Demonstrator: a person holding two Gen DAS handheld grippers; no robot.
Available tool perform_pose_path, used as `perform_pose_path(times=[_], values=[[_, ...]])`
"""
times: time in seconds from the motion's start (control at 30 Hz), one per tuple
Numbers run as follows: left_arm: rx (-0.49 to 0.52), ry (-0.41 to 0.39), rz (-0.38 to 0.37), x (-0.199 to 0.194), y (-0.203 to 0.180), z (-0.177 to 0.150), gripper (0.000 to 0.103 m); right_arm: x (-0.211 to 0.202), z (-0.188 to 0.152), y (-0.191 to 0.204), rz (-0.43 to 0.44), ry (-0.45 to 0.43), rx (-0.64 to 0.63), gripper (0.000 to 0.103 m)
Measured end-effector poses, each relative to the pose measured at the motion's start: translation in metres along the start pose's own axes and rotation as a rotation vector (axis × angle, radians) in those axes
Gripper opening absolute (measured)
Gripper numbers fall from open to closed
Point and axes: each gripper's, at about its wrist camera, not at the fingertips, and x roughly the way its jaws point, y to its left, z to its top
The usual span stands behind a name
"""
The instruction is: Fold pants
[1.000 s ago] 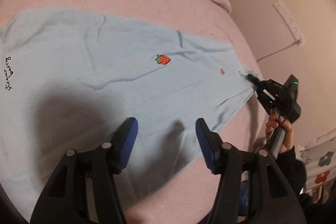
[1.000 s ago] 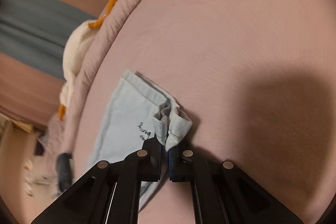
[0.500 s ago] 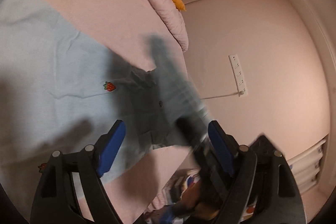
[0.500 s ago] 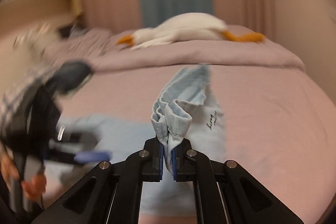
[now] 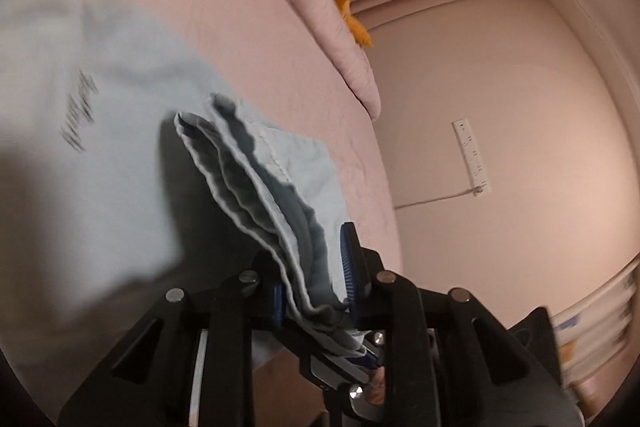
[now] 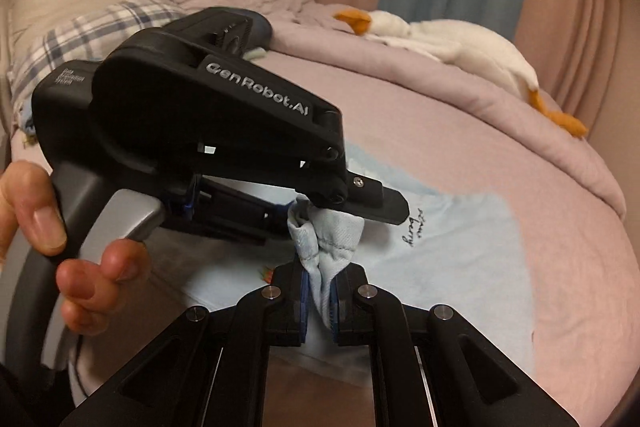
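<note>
Near the bed's (image 6: 500, 163) side edge, both grippers clamp one bunched end of the pants (image 6: 452, 259).
Keep left gripper (image 5: 316, 287) and right gripper (image 6: 320, 297) closed; lay edges square.

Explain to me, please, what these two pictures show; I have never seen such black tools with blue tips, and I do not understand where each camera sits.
There is no robot here. A person holds one hand tool in each hand; each tool has two fingers that pinch like tongs and a small camera looking along them. One picture comes from the left tool, the other from the right.

Light blue pants lie on a pink bed. In the left view, the left gripper is shut on a bunched edge of the pants. In the right view, the right gripper pinches the same bunch, and the left tool with the person's hand appears just above. A white plush goose lies on the folded duvet behind.
</note>
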Motion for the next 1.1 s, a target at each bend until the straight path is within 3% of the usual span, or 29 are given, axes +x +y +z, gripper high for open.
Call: perform_pose_path(times=[0.13,0.2,0.27,0.3,0.33,0.43,0.57,0.63,0.7,0.77,0.8,0.83,0.9,0.93,0.97,1.1], values=[[0.061,-0.035,0.101,-0.019,0.01,-0.001,0.021,0.006,0.006,0.017,0.042,-0.015,-0.036,0.007],[0.095,-0.048,0.24,-0.026,0.021,-0.003,0.019,0.016,0.001,0.031,0.061,0.007,-0.058,0.008],[0.094,-0.049,0.343,-0.03,0.035,-0.004,0.026,0.029,-0.006,0.038,0.1,0.063,-0.059,0.023],[0.07,-0.03,0.385,-0.031,0.044,-0.003,0.028,0.042,-0.011,0.04,0.142,0.128,-0.045,0.045],[0.056,-0.028,0.362,-0.035,0.046,-0.003,0.03,0.047,-0.014,0.04,0.143,0.156,-0.032,0.053],[0.1,-0.062,0.384,-0.053,0.036,-0.004,0.044,0.038,-0.011,0.025,0.18,0.156,0.024,0.053],[0.17,-0.096,0.343,-0.055,0.011,0.0,0.046,0.007,-0.002,-0.027,0.269,0.08,0.202,0.053],[0.222,-0.067,0.298,-0.043,-0.004,-0.003,0.045,-0.001,-0.003,-0.054,0.215,0.051,0.287,0.053],[0.278,-0.018,0.273,-0.025,-0.017,-0.007,0.044,0.001,-0.005,-0.085,0.098,0.066,0.356,0.053],[0.313,0.027,0.277,-0.004,-0.023,-0.012,0.036,0.008,-0.015,-0.109,-0.004,0.116,0.401,0.051],[0.335,0.051,0.294,0.008,-0.022,-0.015,0.029,0.012,-0.02,-0.119,-0.031,0.135,0.408,0.043],[0.345,0.069,0.318,0.015,-0.019,-0.018,0.022,0.016,-0.021,-0.12,-0.048,0.152,0.403,0.038],[0.334,0.098,0.422,0.025,-0.002,-0.024,0.018,0.022,-0.034,-0.12,-0.089,0.213,0.379,0.037],[0.317,0.103,0.467,0.024,0.01,-0.026,0.007,0.029,-0.039,-0.121,-0.094,0.247,0.369,0.035],[0.293,0.096,0.481,0.018,0.02,-0.027,0.0,0.036,-0.045,-0.122,-0.096,0.274,0.355,0.034],[0.234,0.059,0.441,-0.017,0.037,-0.033,0.002,0.032,-0.036,-0.119,-0.122,0.302,0.318,0.034]])
